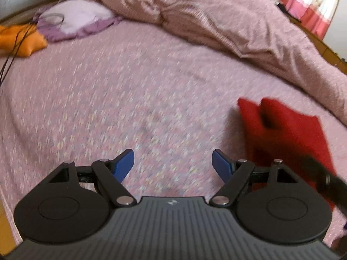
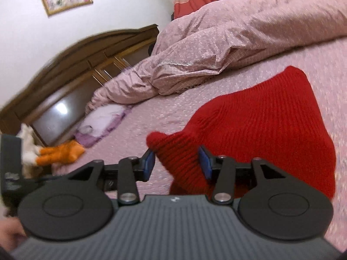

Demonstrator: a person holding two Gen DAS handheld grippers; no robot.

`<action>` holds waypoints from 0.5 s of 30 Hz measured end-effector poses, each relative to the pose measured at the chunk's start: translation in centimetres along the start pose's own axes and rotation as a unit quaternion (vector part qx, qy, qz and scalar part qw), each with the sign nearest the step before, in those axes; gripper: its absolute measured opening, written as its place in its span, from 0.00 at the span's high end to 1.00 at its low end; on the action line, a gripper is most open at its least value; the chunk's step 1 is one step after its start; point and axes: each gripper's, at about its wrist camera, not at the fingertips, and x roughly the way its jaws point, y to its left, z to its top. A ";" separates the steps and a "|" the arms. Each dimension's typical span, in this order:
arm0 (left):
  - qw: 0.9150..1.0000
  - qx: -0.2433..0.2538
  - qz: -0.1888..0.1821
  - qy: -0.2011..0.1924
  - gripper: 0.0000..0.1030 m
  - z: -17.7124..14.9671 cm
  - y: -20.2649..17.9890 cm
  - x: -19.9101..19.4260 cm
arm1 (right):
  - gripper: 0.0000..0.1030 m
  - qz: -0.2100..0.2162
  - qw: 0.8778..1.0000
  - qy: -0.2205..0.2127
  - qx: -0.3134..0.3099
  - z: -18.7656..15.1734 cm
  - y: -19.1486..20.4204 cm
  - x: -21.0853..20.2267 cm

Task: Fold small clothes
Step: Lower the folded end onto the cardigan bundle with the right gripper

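A red knitted garment (image 2: 256, 125) lies on the pink flowered bedsheet (image 2: 151, 112), and one end is bunched up into a raised fold. My right gripper (image 2: 176, 154) straddles that fold, which fills the gap between the blue pads (image 2: 149, 160). The jaws stand partly apart and do not visibly squeeze the knit. In the left wrist view the same red garment (image 1: 282, 134) shows blurred at the right. My left gripper (image 1: 172, 164) hovers open over the bare bedsheet (image 1: 130, 99) to its left, with nothing between its fingers.
A crumpled pink duvet (image 1: 206, 17) is heaped along the far side of the bed. A purple and white pillow (image 1: 73, 21) and an orange plush toy (image 1: 21, 41) lie near the wooden headboard (image 2: 76, 65). Dark cables (image 1: 13, 49) run along the left edge.
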 end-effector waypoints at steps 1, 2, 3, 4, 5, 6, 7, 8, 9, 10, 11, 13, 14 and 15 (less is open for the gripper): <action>1.000 0.003 -0.006 -0.006 0.20 0.5 -0.4 -0.4 | 0.54 0.012 1.000 -0.002 0.013 0.0 -0.3 -0.6; 1.000 0.006 -0.012 -0.012 0.20 0.9 -0.8 -0.8 | 0.53 0.024 0.999 -0.004 0.026 0.0 -0.5 -1.2; 1.000 0.010 -0.021 -0.019 0.20 1.3 -1.3 -1.2 | 0.53 0.031 0.999 -0.005 0.035 0.1 -0.7 -1.6; 0.999 0.013 -0.028 -0.024 0.20 1.6 -1.8 -1.5 | 0.53 0.035 0.998 -0.004 0.043 0.2 -0.9 -2.2; 0.999 0.018 -0.037 -0.027 0.20 1.9 -2.5 -1.8 | 0.53 0.032 0.998 -0.005 0.045 0.2 -1.0 -2.7; 0.998 0.023 -0.045 -0.029 0.20 2.2 -3.1 -2.0 | 0.53 0.024 0.999 -0.007 0.045 0.3 -1.1 -3.1; 0.998 0.029 -0.054 -0.029 0.20 2.3 -3.8 -2.1 | 0.53 0.013 0.999 -0.009 0.041 0.5 -1.2 -3.7; 0.997 0.033 -0.062 -0.027 0.20 2.4 -4.4 -2.1 | 0.53 0.002 0.999 -0.011 0.038 0.7 -1.2 -4.1; 0.997 0.038 -0.069 -0.023 0.20 2.4 -5.1 -2.1 | 0.53 -0.008 0.999 -0.012 0.035 0.9 -1.2 -4.4; 0.996 0.042 -0.075 -0.020 0.20 2.3 -5.7 -2.0 | 0.53 -0.017 0.999 -0.014 0.032 1.1 -1.3 -5.0; 0.995 0.048 -0.081 -0.017 0.20 2.3 -6.3 -1.9 | 0.53 -0.022 0.999 -0.015 0.029 1.3 -1.5 -5.4; 0.994 0.060 -0.092 -0.014 0.20 2.0 -7.6 -1.6 | 0.49 -0.034 0.999 -0.016 0.028 1.7 -1.9 -6.2; 0.993 0.064 -0.098 -0.014 0.20 1.9 -8.2 -1.5 | 0.45 -0.041 0.999 -0.018 0.028 1.8 -2.2 -6.5; 0.992 0.069 -0.106 -0.013 0.20 1.9 -8.9 -1.2 | 0.44 -0.047 0.998 -0.024 0.028 1.9 -2.5 -6.9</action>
